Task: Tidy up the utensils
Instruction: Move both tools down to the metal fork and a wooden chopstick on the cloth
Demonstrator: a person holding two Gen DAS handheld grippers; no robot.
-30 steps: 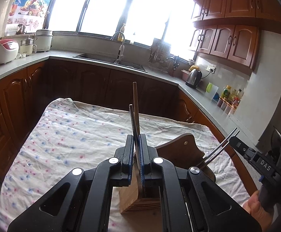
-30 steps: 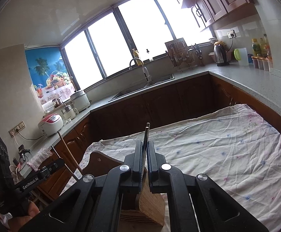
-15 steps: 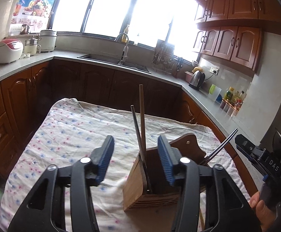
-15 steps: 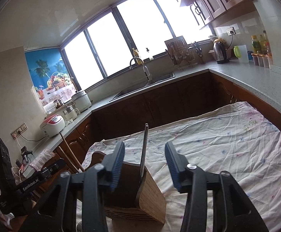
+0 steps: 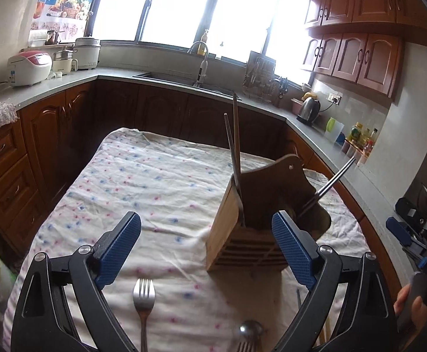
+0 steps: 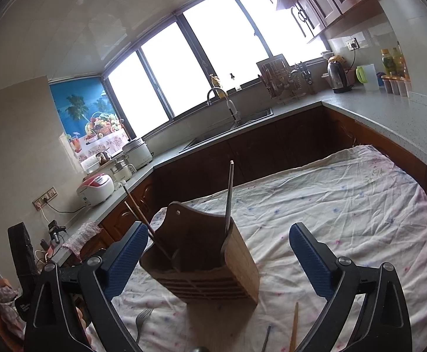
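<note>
A wooden utensil holder (image 5: 228, 234) (image 6: 210, 267) stands on the flowered cloth. A wooden and a metal chopstick (image 5: 234, 146) lean in its left slot, and two metal chopsticks (image 5: 332, 180) (image 6: 229, 193) lean in its right slot. My left gripper (image 5: 206, 249) is just short of the holder, its jaws opening, nothing between the pads. My right gripper (image 6: 218, 261) faces the holder from the other side, its jaws opening as well and holding nothing. A fork (image 5: 143, 296) (image 6: 141, 319) and a spoon (image 5: 250, 330) lie on the cloth near me. A loose wooden chopstick (image 6: 294, 328) lies there too.
The table's flowered cloth (image 5: 143, 176) stretches towards dark wooden cabinets and a grey counter with a sink (image 5: 184, 80), rice cookers (image 5: 30, 67) and a kettle (image 5: 308, 110). A person's hand (image 5: 410, 308) shows at the right edge of the left wrist view.
Both grippers were shut on chopsticks a second ago. They have let go, opened wide and drawn back from the holder. The chopsticks now stand in its slots, and the fork and spoon have come into view.
</note>
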